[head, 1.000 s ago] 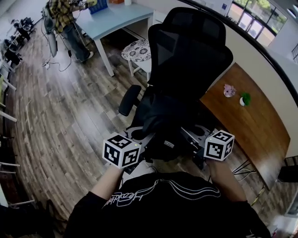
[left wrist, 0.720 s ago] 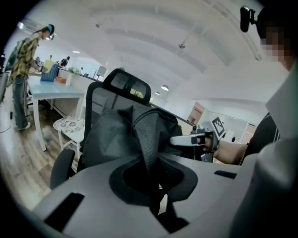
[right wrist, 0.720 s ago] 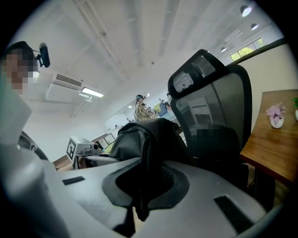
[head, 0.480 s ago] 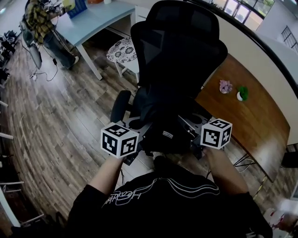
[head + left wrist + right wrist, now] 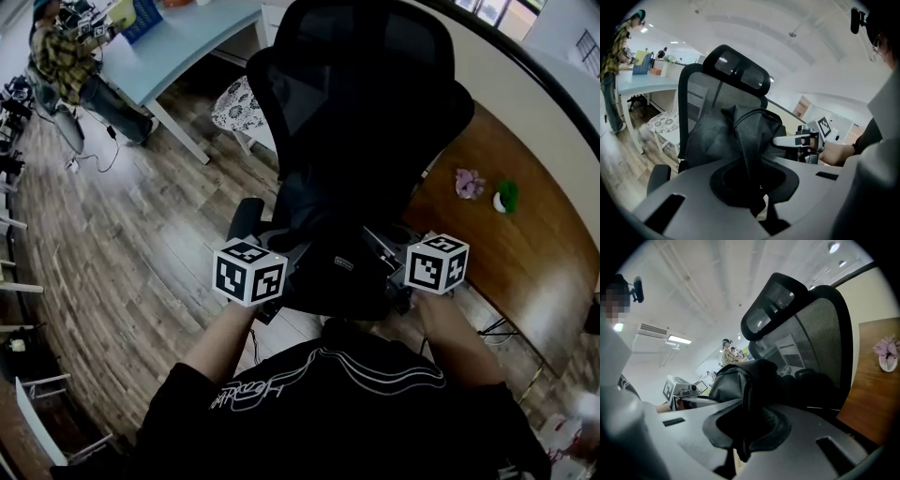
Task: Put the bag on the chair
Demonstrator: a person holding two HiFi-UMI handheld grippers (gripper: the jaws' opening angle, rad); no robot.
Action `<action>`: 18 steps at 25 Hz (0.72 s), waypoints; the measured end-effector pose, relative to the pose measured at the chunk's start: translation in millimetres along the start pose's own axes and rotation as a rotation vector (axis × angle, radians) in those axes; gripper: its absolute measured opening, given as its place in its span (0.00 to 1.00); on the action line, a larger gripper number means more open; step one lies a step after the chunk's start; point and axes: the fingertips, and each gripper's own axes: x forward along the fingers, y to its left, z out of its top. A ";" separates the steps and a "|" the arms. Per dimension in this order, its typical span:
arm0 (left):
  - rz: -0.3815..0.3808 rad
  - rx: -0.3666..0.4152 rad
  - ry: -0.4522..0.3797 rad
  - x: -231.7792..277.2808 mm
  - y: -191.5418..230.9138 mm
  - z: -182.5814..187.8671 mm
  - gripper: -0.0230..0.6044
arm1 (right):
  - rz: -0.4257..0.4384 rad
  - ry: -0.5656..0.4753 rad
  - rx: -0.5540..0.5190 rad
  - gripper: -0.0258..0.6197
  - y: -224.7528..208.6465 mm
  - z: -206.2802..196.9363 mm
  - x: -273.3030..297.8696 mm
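A black bag (image 5: 337, 274) hangs between my two grippers, just in front of the black mesh office chair (image 5: 366, 103) and over its seat's front edge. My left gripper (image 5: 284, 270) is shut on a strap of the bag (image 5: 740, 136), which runs down into its jaws (image 5: 757, 199). My right gripper (image 5: 398, 274) is shut on the bag's other side (image 5: 745, 376), with dark fabric pinched in its jaws (image 5: 740, 439). The chair's back and headrest (image 5: 736, 70) rise behind the bag. The opposite gripper (image 5: 801, 140) shows beyond the bag.
A brown wooden table (image 5: 525, 272) stands to the right with a pink flower (image 5: 467, 182) and a green ornament (image 5: 507, 196). A light-blue desk (image 5: 187, 37), a patterned stool (image 5: 234, 101) and a person in a plaid shirt (image 5: 61, 66) are at far left. The floor is wood.
Both grippers and the bag have moved a little forward toward the chair, which now looms closer. Both grips have stayed the same.
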 end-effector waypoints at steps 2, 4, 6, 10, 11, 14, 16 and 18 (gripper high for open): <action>0.001 0.010 0.014 14.0 9.7 0.7 0.11 | -0.021 0.006 0.014 0.06 -14.9 0.5 6.5; 0.004 0.022 0.029 29.8 20.1 0.9 0.11 | -0.041 0.018 0.021 0.06 -30.7 0.0 12.8; -0.001 0.028 0.042 44.1 29.3 1.3 0.11 | -0.065 0.028 0.023 0.07 -45.1 -0.1 18.1; 0.000 0.039 0.077 65.1 47.1 -1.0 0.11 | -0.132 0.051 0.022 0.08 -67.6 -2.4 31.0; 0.004 0.037 0.088 70.6 52.5 -2.1 0.11 | -0.153 0.054 0.026 0.08 -73.3 -3.8 35.0; 0.009 0.016 0.113 83.4 67.8 -8.4 0.11 | -0.220 0.063 0.055 0.08 -86.9 -10.7 46.9; 0.001 0.024 0.118 88.6 78.2 -12.6 0.11 | -0.261 0.069 0.078 0.08 -92.6 -15.8 55.5; -0.026 0.040 0.122 92.4 85.6 -20.4 0.11 | -0.291 0.079 0.102 0.08 -95.6 -24.6 60.8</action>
